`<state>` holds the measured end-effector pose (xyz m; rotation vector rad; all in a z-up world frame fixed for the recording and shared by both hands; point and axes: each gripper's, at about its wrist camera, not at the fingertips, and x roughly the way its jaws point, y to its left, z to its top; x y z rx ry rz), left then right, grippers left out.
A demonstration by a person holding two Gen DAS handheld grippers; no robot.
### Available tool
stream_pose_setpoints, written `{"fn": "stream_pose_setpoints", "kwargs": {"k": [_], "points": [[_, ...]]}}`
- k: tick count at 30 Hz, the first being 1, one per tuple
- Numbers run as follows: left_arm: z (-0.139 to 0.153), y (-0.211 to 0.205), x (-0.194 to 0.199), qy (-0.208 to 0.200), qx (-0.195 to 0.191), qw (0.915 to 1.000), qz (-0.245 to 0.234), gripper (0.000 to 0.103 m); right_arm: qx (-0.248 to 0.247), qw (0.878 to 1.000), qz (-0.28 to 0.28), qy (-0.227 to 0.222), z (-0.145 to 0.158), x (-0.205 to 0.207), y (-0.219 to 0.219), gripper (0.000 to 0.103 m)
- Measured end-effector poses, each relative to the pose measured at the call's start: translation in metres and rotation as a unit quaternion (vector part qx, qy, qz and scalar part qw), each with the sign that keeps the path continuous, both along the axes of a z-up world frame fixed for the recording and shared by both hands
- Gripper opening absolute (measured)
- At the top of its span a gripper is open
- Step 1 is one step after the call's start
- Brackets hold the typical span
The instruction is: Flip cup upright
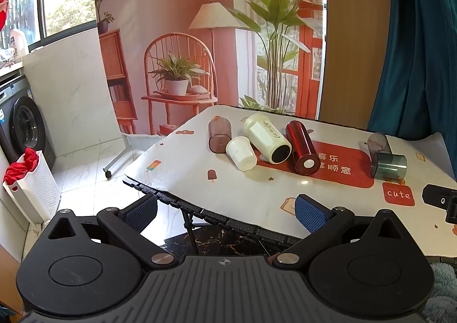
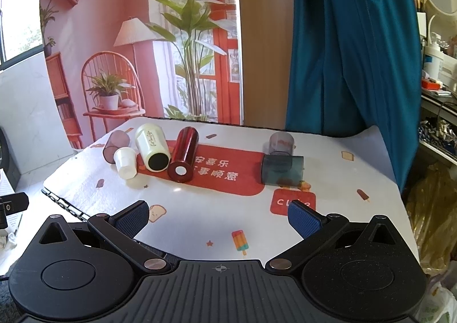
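Several cups lie on their sides on the table (image 1: 177,177) (image 2: 200,217): a brown translucent cup (image 1: 219,135) (image 2: 115,142), a small white cup (image 1: 241,153) (image 2: 125,163), a cream tumbler (image 1: 267,138) (image 2: 150,146), a red metallic cup (image 1: 302,147) (image 2: 182,154), a grey clear cup (image 1: 378,143) (image 2: 281,141) and a dark green cup (image 1: 389,166) (image 2: 282,170). My left gripper (image 1: 225,210) is open and empty at the table's near left edge. My right gripper (image 2: 218,216) is open and empty above the near table, well short of the cups.
The table carries a patterned cloth with a red mat (image 2: 228,177). A white laundry basket (image 1: 31,186) and a washing machine (image 1: 21,123) stand left of the table. A teal curtain (image 2: 342,46) hangs behind it. Cluttered shelves (image 2: 437,111) are on the right.
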<state>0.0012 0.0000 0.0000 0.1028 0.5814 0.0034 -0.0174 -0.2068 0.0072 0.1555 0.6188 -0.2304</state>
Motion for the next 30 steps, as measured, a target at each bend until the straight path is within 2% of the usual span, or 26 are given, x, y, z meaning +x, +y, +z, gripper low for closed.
{"fn": "stream_pose_setpoints", "kwargs": {"k": [30], "points": [[-0.0015,0.0006,0.0008,0.005,-0.001,1.0,0.001,0.103,0.004,1.0,0.0,0.006,0.0049,-0.0004,0.0008,0.103]]}}
